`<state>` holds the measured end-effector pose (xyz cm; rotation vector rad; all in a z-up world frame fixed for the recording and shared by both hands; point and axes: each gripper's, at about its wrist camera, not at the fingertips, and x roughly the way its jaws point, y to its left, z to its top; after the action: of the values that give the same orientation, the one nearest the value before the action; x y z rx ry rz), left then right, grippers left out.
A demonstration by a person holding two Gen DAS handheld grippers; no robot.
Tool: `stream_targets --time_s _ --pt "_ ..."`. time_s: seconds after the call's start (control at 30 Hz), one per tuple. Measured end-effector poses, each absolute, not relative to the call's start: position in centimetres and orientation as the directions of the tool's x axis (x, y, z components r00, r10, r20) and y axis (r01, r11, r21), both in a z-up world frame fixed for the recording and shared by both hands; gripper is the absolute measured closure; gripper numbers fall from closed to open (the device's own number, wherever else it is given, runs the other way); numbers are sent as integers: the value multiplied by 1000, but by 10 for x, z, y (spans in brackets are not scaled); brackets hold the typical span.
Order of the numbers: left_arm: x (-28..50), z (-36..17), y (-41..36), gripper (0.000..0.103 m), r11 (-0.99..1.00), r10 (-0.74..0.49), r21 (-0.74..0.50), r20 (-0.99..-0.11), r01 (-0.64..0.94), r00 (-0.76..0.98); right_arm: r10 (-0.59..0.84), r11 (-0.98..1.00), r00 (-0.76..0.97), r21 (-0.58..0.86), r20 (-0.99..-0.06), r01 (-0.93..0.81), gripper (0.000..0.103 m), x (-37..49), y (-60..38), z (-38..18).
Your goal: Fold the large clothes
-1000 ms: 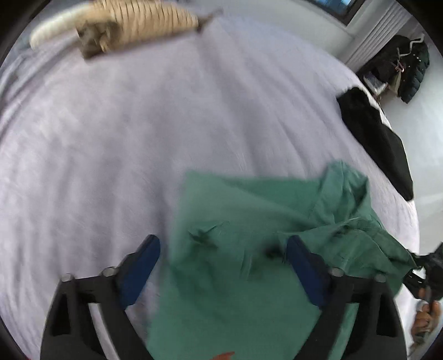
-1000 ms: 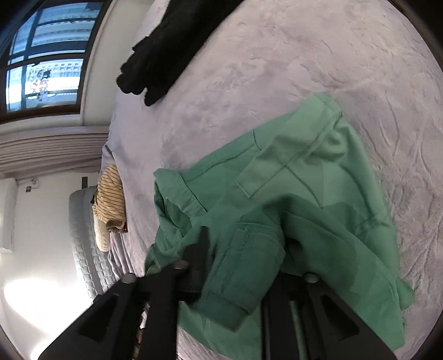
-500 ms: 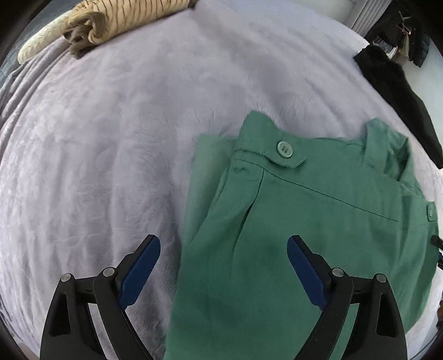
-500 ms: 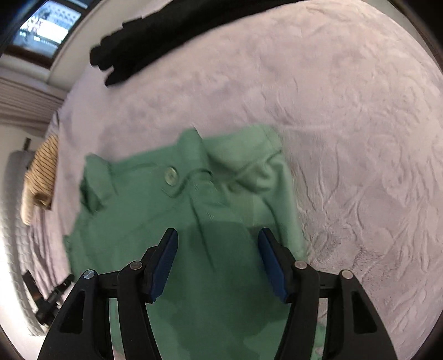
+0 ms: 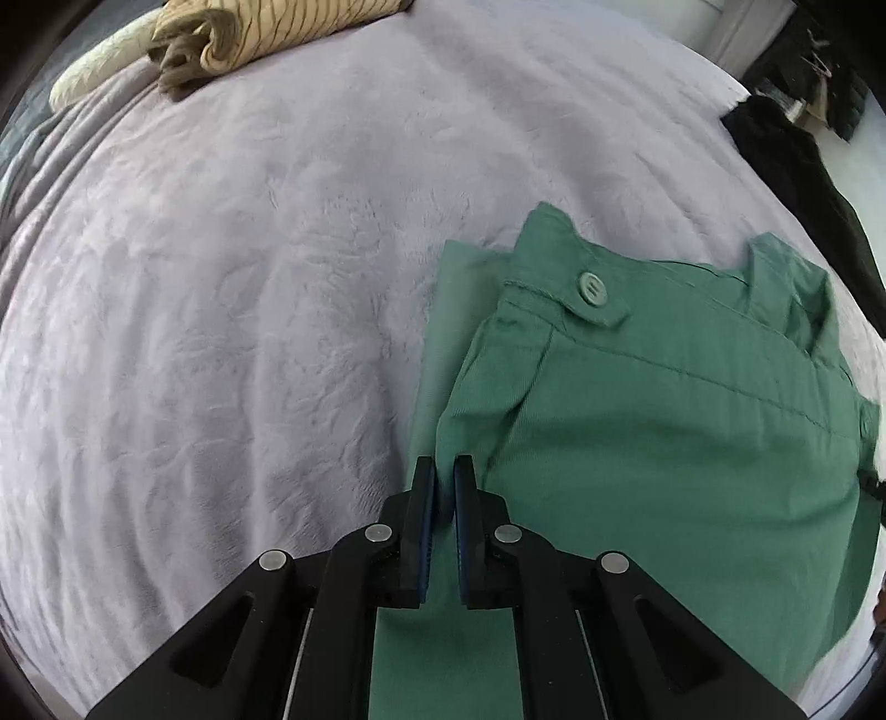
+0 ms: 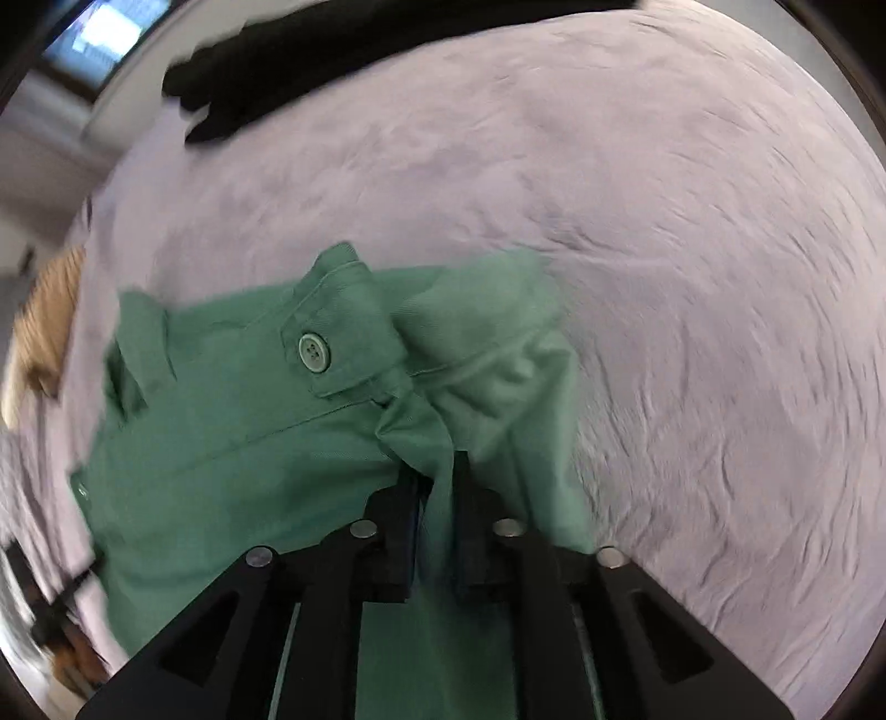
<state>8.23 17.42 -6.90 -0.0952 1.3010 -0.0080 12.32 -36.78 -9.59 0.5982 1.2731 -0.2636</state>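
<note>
While closing on the side edge of the green trousers [image 5: 664,443], lying flat on the bed [image 5: 249,332] with the waistband and its button [image 5: 591,288] at the far end, easy to catch only the top layer. Left gripper [image 5: 444,464]: fingers nearly together and closing, pinching right at the cloth's rim, with the paler under layer showing just beside. Likely result of so shallow a bite: slipping out on the lift, or dragging one layer off the other and spoiling the fold line.

Right gripper [image 6: 437,472]: fingers closing on a raised ridge of fabric bunched below the waistband. Risk there of grabbing a wrinkle rather than a true edge, so lifting crooked and twisting the leg.

With both grips low on the cloth and close to the bed, also possible to nip the bed cover along with the trousers and pull it up too.

Well apart and no hazard: black garment [image 5: 803,166] at the far edge, striped jumper [image 5: 266,33] at the head end.
</note>
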Motion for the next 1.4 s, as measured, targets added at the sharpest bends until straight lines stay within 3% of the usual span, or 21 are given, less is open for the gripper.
stream_targets --time_s 0.03,0.07,0.1,0.3,0.43,0.5,0.57,0.6,0.63,0.67,0.7,0.73,0.8,0.87,1.03,1.1,1.23,1.4 --pt "77 -64 176 46 998 -49 -60 -963 -33 267 145 821 284 276 -948 500 58 120 -366 -91" --pt "70 -57 180 19 999 -28 -38 -960 -32 277 151 820 293 285 -944 496 53 113 -363 -83" --pt "64 -50 183 1 999 -8 -20 -954 -36 299 165 817 320 312 -933 486 49 104 -360 -72" --pt "24 -42 204 1 995 -78 -90 -960 -32 269 448 723 392 584 -803 370 48 37 -292 -40" --pt "2 -64 204 2 988 -143 -152 -970 -33 195 634 603 291 694 -716 394 47 -4 -217 -79" --pt "-3 -76 204 2 978 -198 -207 -966 -36 165 655 572 254 686 -712 450 47 -17 -190 -104" --pt "-3 -84 201 7 967 -241 -249 -959 -42 152 638 552 274 676 -719 489 47 -20 -179 -120" --pt "-4 -88 199 25 963 -259 -268 -955 -42 143 623 513 315 678 -716 527 47 -21 -180 -129" --pt "-3 -92 197 50 953 -292 -299 -948 -42 127 614 475 350 686 -707 551 47 -23 -182 -132" --pt "-3 -93 196 63 948 -306 -313 -944 -47 121 608 432 386 697 -694 573 47 -21 -185 -137" --pt "-4 -92 194 81 949 -305 -313 -945 -45 121 595 395 407 693 -693 603 59 -20 -190 -140" --pt "-6 -87 194 82 945 -319 -326 -938 -35 134 586 405 397 679 -707 613 72 -19 -190 -138" --pt "-16 -73 197 85 944 -327 -331 -930 7 166 562 489 382 667 -734 562 78 -15 -185 -122" --pt "-31 -65 206 101 942 -335 -332 -926 44 175 537 575 371 650 -758 497 80 -17 -180 -105" --pt "-40 -99 204 100 946 -324 -325 -938 11 124 501 623 285 570 -817 536 80 -21 -188 -139" --pt "-42 -102 200 100 948 -316 -319 -939 2 133 518 589 303 590 -800 552 80 -25 -193 -146" --pt "-52 -86 211 99 954 -296 -299 -944 1 146 540 630 242 578 -806 519 70 -36 -198 -125" --pt "-54 -47 217 99 972 -236 -231 -948 48 213 329 793 307 438 -893 423 69 -39 -228 -60"
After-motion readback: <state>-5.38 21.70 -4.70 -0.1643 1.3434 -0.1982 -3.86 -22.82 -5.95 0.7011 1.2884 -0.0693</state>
